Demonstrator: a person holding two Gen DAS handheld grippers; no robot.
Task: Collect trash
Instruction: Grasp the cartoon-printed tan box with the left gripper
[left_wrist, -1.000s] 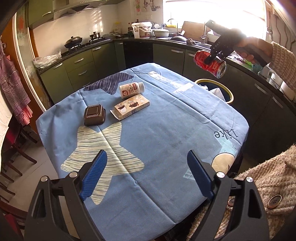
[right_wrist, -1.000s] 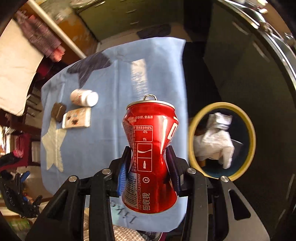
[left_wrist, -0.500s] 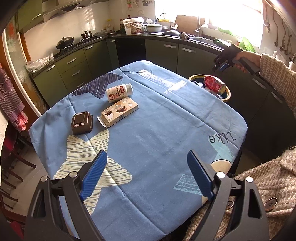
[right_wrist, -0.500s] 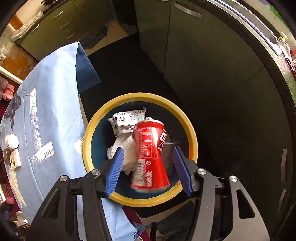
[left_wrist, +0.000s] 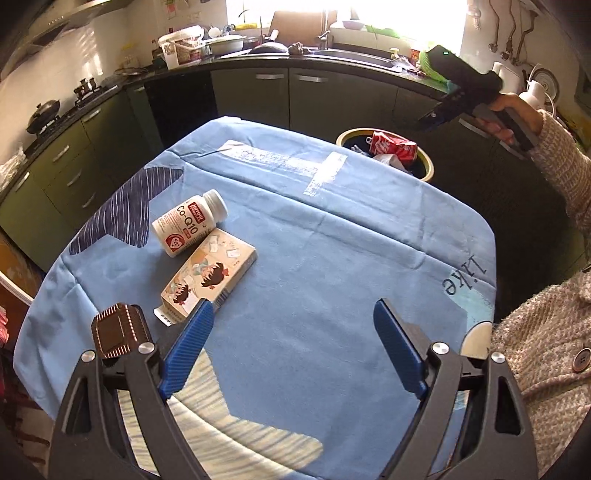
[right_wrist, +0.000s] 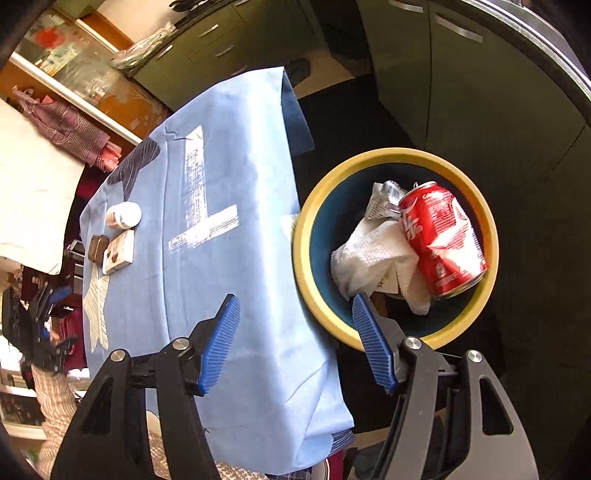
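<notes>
**Desk:** Trash first — where does it lie?

**Photographer:** The crushed red can (right_wrist: 441, 238) lies on its side inside the yellow-rimmed bin (right_wrist: 397, 154), resting against a crumpled white paper towel (right_wrist: 373, 254) and a silvery wrapper (right_wrist: 384, 194). The bin stands on the floor just beside the edge of the tabletop (left_wrist: 332, 258), which is draped in a blue cloth.

**Desk:** And the right claw?

**Photographer:** The right claw (right_wrist: 295, 343) hangs above the tabletop's edge and the bin's near rim, pointing steeply down. Its jaws have just been opening and now stand apart with nothing between them. The can sits beyond and to the right of its right finger, clear of both pads.

**Desk:** The left?

**Photographer:** The left claw (left_wrist: 291, 347) is spread wide and empty over the cloth. Three pieces lie on the tabletop: a white supplement bottle (left_wrist: 190, 227) on its side, touching a cartoon-printed carton (left_wrist: 210, 275) just nearer the camera, and a small brown ridged box (left_wrist: 120, 334) at the outside of the claw's left finger. The carton's near end reaches that finger's tip; whether they touch I cannot tell.

**Desk:** Anyone in shot?

**Photographer:** A hand (left_wrist: 506, 118) in a knitted sleeve (left_wrist: 561, 166), gripping the right tool above the bin.
</notes>
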